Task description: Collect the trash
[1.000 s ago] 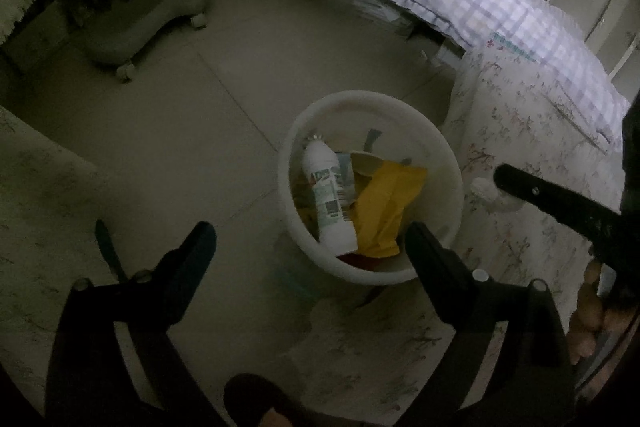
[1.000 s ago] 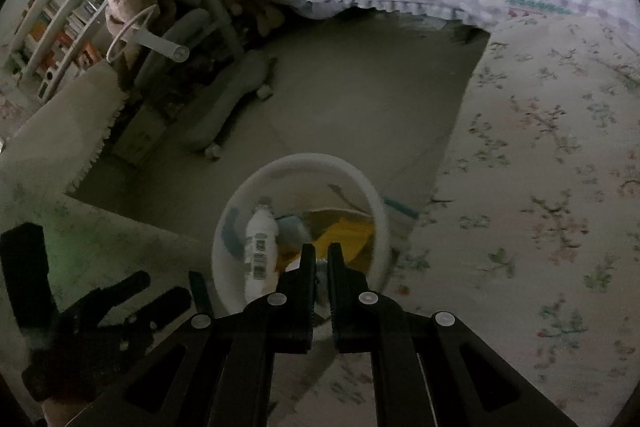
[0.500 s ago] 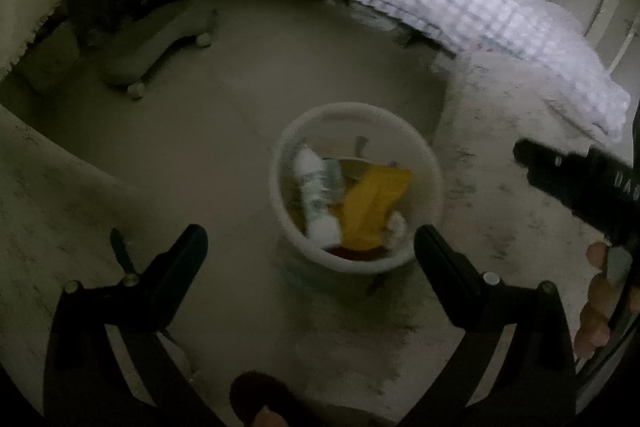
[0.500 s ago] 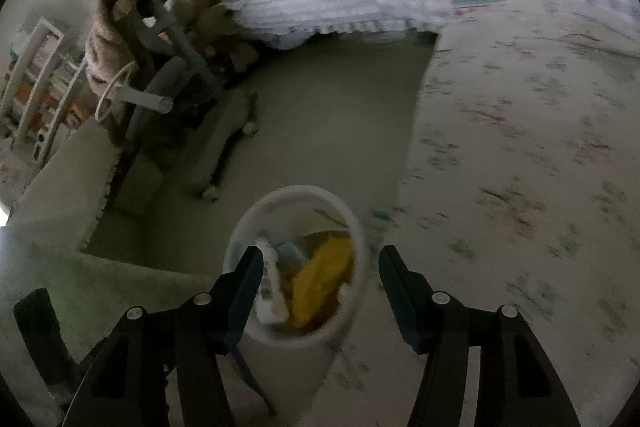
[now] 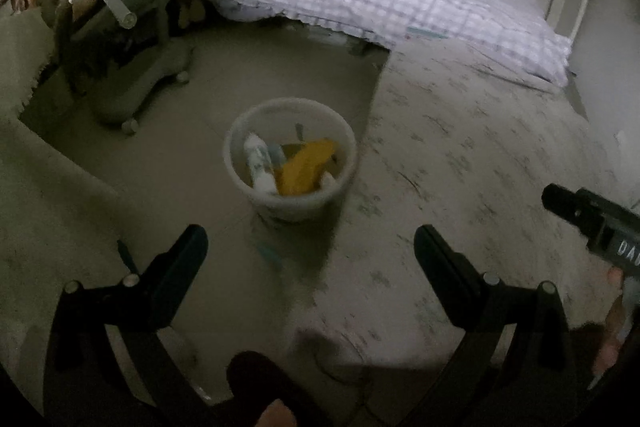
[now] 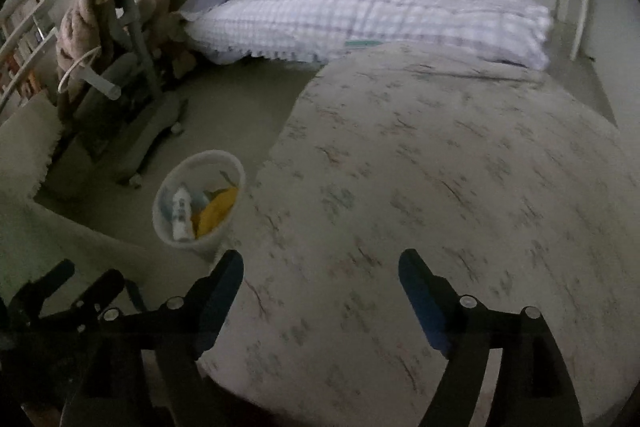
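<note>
A: Where is the trash bin (image 5: 290, 159) relative to the fingers?

B: In the left wrist view it stands on the floor at centre frame, above and between the two fingers of the left gripper (image 5: 310, 255), apart from both. In the right wrist view the same bin (image 6: 199, 201) sits left of centre, above the left finger of the right gripper (image 6: 320, 277), so it lies off that gripper's line. I judge the left hand the nearer and better aimed.

A: What is in it?

B: A white bottle (image 5: 260, 169) lying lengthwise, its long axis running top to bottom in the frame, beside a yellow wrapper (image 5: 306, 167).

A: And the jaws?

B: The left gripper's are spread wide, with nothing between them. The right gripper's are opening, empty too, over the floral bedcover (image 6: 460, 187).

A: Pose?

B: Both grippers tilt steeply downward, clear of bin and bedcover.
</note>
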